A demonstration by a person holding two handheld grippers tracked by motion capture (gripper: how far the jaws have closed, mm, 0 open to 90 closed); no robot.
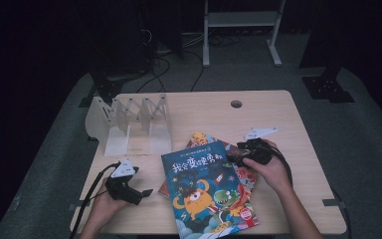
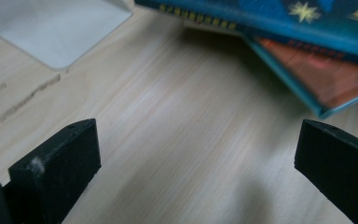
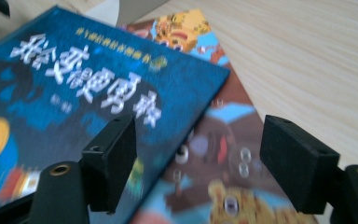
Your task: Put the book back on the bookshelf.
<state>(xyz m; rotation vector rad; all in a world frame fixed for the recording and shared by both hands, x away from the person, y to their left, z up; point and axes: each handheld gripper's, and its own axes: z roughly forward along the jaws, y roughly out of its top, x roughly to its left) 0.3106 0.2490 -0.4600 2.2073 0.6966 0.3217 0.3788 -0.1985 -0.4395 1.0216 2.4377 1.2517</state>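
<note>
The high view is dim and soft, the room beyond the bench [image 1: 278, 124] almost black. Both gripper views are brighter, lit from above; the blue book [image 3: 74, 116] smears with motion blur, and the near jaws are unfocused.

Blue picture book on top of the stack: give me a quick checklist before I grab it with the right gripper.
1. Right gripper open: ok.
2. Right gripper over the edge of the blue picture book: ok, jaws straddle it.
3. Book gripped: not ok, jaws not closed on it.
4. Left gripper open, apart from the stack: ok.
5. Brown-covered book beneath lies offset: ok.
6. Clear acrylic book rack has free slots: ok.
</note>
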